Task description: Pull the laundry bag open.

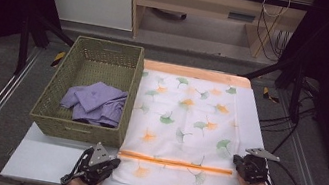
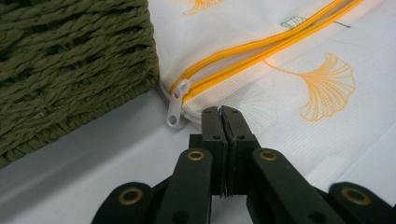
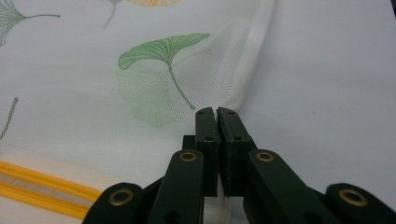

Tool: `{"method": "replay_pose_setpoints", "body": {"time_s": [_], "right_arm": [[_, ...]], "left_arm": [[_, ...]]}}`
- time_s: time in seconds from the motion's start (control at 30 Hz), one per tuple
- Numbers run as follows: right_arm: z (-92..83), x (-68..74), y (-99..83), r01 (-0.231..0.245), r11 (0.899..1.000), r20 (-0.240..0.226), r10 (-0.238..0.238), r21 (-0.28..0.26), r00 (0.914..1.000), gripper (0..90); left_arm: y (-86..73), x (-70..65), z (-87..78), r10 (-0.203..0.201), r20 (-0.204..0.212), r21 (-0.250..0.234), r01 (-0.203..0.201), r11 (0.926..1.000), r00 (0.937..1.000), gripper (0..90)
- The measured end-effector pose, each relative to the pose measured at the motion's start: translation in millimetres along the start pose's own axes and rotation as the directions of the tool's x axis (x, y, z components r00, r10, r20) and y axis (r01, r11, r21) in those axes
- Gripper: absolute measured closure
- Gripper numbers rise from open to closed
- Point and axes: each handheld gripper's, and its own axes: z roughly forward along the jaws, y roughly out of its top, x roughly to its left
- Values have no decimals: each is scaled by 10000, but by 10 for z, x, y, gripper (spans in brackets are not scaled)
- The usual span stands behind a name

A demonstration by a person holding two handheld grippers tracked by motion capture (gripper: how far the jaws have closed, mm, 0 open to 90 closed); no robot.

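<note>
One white mesh laundry bag (image 1: pixel 187 126) printed with ginkgo leaves, spread flat on the white table (image 1: pixel 40 158), just right of one green woven basket (image 1: pixel 89 87) holding one bundle of purple cloth (image 1: pixel 95 102). One orange zipper (image 1: pixel 176 163) across the bag's near part, white pull (image 2: pixel 175 103) at its left end. Two grippers: left gripper (image 2: pixel 220 111) pinching the bag's near-left edge beside the pull; right gripper (image 3: pixel 216 112) pressed together on the bag's right edge.

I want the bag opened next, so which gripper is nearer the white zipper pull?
Left. The left gripper sits just beside the zipper pull at the bag's corner; the right gripper is at the opposite end of the orange zipper.
</note>
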Motion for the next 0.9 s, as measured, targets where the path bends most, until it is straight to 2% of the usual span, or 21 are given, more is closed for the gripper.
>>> {"method": "replay_pose_setpoints", "body": {"time_s": [0.2, 0.23, 0.47, 0.67, 0.77, 0.9], "right_arm": [[-92, 8, -14, 70, 9984, -51, -73, -554, 10000, 721], [-111, 8, -14, 123, 9976, -117, -131, -677, 9998, 703], [-283, 71, 30, 202, 9876, -679, -311, -1554, 9972, 577], [-355, 183, 95, 249, 9814, -1060, -458, -1901, 9933, 496], [-352, 256, 128, 272, 9820, -1379, -536, -1868, 9890, 466], [-356, 331, 162, 339, 9807, -1669, -667, -1924, 9837, 433]], "left_arm": [[27, 20, -88, 34, 58, -565, -30, 9984, 10000, 809], [33, 24, -103, 8, 135, -742, 2, 9972, 9999, 794], [98, -23, -161, 206, 411, -1121, -159, 9936, 9989, 657], [161, -88, -170, 514, 638, -1180, -436, 9921, 9966, 563], [198, -116, -165, 667, 705, -1130, -585, 9919, 9953, 527], [239, -129, -159, 617, 728, -1234, -524, 9910, 9954, 492]]}}
